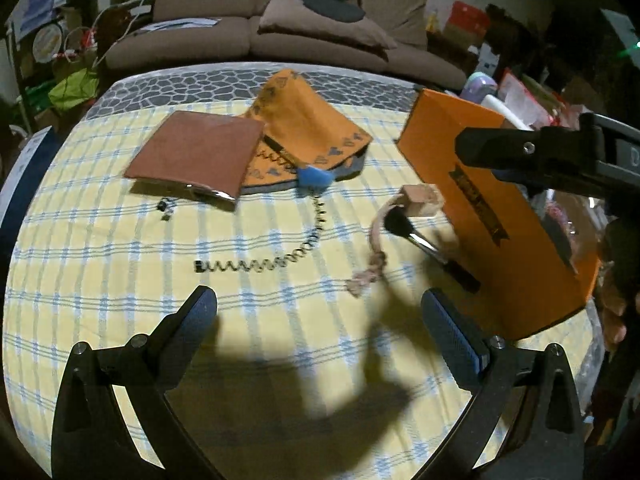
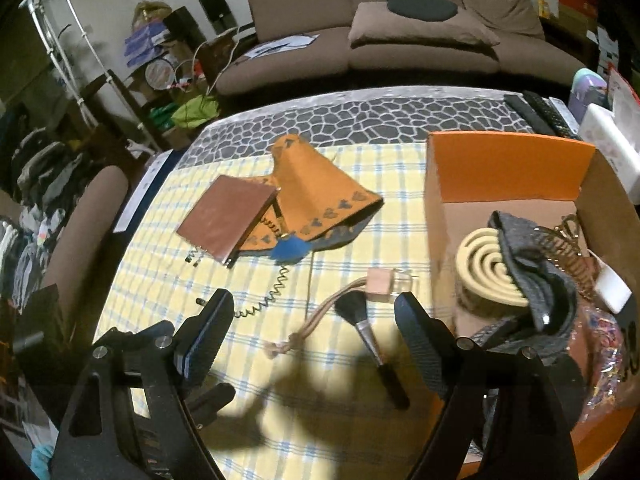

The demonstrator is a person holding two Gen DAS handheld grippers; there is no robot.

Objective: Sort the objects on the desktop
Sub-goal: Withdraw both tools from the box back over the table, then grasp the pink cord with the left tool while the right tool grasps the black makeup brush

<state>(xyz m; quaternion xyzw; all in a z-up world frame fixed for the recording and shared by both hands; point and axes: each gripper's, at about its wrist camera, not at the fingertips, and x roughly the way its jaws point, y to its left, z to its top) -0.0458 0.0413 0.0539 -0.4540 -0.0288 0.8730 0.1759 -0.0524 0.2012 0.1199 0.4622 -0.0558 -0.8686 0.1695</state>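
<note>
A makeup brush [image 1: 424,244] lies on the checked tablecloth beside the orange box [image 1: 500,208]. By its bristles is a small wooden-capped bottle [image 1: 420,200] on a braided cord. Further back are a brown notebook [image 1: 196,156], an orange pouch [image 1: 308,128], a blue piece [image 1: 316,178] and a black coiled cord [image 1: 280,256]. My left gripper [image 1: 318,304] hangs open above the near cloth, holding nothing. My right gripper [image 2: 314,308] is open above the brush [image 2: 364,320], holding nothing. One of its fingers [image 1: 492,150] shows over the box.
The orange box [image 2: 508,168] holds a cream spiral coil [image 2: 492,264], grey fabric [image 2: 536,276] and a hair claw [image 2: 568,248]. Remote controls [image 2: 540,112] lie at the table's far right. A brown sofa [image 2: 400,52] stands behind the table, and clutter lines the left side.
</note>
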